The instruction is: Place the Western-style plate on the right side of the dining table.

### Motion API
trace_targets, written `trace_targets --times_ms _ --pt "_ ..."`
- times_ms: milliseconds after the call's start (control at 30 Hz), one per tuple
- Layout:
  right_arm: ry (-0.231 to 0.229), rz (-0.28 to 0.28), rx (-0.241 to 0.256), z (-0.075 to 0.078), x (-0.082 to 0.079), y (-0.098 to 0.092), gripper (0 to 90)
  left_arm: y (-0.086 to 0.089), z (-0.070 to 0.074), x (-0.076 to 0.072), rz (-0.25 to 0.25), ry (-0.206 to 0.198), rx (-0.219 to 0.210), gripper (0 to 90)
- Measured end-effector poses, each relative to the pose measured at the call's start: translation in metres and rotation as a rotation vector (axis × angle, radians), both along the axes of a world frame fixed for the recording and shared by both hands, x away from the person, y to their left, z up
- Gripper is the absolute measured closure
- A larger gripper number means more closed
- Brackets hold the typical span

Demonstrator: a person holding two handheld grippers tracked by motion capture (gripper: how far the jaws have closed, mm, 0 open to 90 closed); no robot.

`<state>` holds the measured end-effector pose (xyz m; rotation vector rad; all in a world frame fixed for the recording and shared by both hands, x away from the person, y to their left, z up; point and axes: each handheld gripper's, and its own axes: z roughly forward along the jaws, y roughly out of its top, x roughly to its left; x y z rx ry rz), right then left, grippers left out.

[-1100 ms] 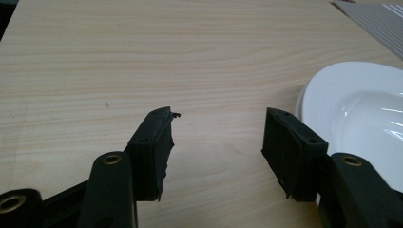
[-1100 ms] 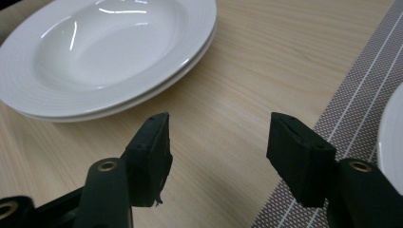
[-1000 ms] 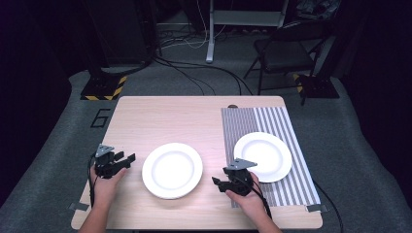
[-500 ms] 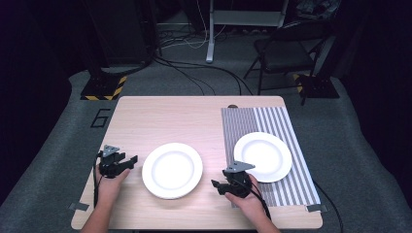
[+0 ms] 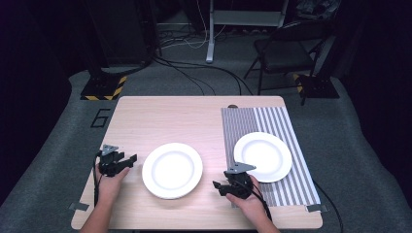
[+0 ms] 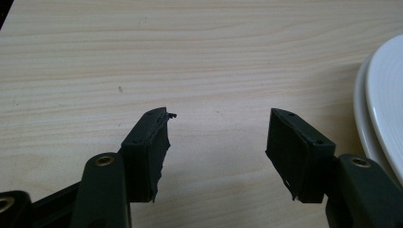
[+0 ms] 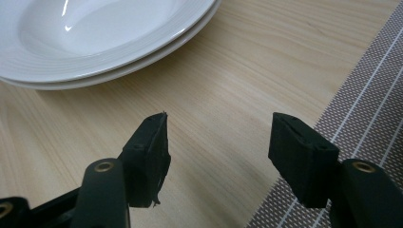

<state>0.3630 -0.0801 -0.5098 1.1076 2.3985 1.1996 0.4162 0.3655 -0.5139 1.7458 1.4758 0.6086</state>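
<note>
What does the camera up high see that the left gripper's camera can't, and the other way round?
High view alone: the striped mat with a plate on it, the right gripper, both hands, the chair and the floor cables.

Left gripper view alone: close up, the bare wood between the left gripper's open jaws, and a second rim under the plate stack's edge, so two plates are stacked.

Both: the wooden table, that stack, and the left gripper.
</note>
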Motion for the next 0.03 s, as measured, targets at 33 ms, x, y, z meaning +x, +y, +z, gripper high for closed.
trace_targets --times_ms 33 --pt "-0.006 -0.002 0.000 -0.0001 0.0001 0.0000 37.8 0.0000 0.0000 0.0000 0.000 0.000 0.000 39.5"
